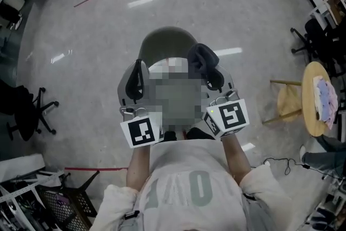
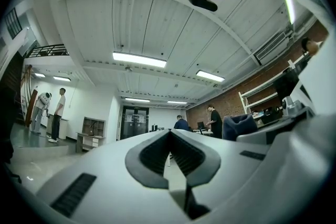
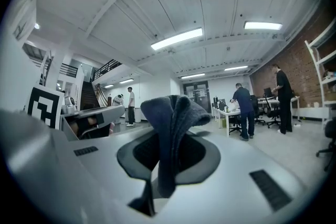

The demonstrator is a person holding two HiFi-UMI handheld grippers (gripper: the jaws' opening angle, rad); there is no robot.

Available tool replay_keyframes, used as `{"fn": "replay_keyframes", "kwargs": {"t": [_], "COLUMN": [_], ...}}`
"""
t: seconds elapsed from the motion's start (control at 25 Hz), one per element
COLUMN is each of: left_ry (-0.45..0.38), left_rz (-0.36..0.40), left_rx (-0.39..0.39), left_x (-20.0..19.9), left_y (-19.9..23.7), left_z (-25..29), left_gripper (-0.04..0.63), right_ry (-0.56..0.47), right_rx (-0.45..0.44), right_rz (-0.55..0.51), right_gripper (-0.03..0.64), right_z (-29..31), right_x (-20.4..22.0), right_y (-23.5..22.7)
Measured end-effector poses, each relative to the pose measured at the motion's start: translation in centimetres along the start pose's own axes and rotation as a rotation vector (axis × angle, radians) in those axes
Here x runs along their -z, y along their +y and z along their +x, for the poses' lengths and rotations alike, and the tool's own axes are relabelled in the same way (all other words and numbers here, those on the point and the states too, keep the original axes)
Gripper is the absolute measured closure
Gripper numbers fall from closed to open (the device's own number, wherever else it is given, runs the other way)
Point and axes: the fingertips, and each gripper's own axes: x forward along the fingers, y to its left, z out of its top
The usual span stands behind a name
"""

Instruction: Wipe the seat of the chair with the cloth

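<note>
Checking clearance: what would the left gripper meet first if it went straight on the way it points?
Nothing near: the left gripper, shut and empty, points across the open room toward the far door. The way looks free, though depth is unclear.

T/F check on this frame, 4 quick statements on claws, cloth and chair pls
1. The right claw is shut on the dark cloth. True.
2. The left claw grips a cloth too. False: it is shut with nothing between its jaws.
3. The cloth is pressed onto the seat of the chair. False: both claws point up at the ceiling, and the cloth is held in the air above the chair.
4. A round wooden stool stands to the person's right with something light lying on it. True.
</note>
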Motion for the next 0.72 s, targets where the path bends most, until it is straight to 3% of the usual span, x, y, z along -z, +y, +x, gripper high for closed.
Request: {"fn": "replay_keyframes", "kwargs": {"t": [0.24,0.44,0.72], "left_ry": [0.076,0.19,0.238], "left_rz": [0.054,0.025,-0.01], "left_rx": [-0.027,-0.061,-0.089], "left_x": [5.4,15.3,28.1], "left_y": [2.6,4.3,6.4], "left_z": [1.4,0.8,-1.7], "left_gripper": [0.58,0.58,0.58], "right_ry": [0.027,0.159,0.319], "right_rx": [-0.132,-0.171,-0.186], "right_rz": [0.035,0.1,0.239], "right_gripper": [0.56,0.56,0.56], "right_z": [4.4,6.9,9.2], "right_x": [4.1,14.5,29.3], "right_y": [1.3,1.5,1.0]}}
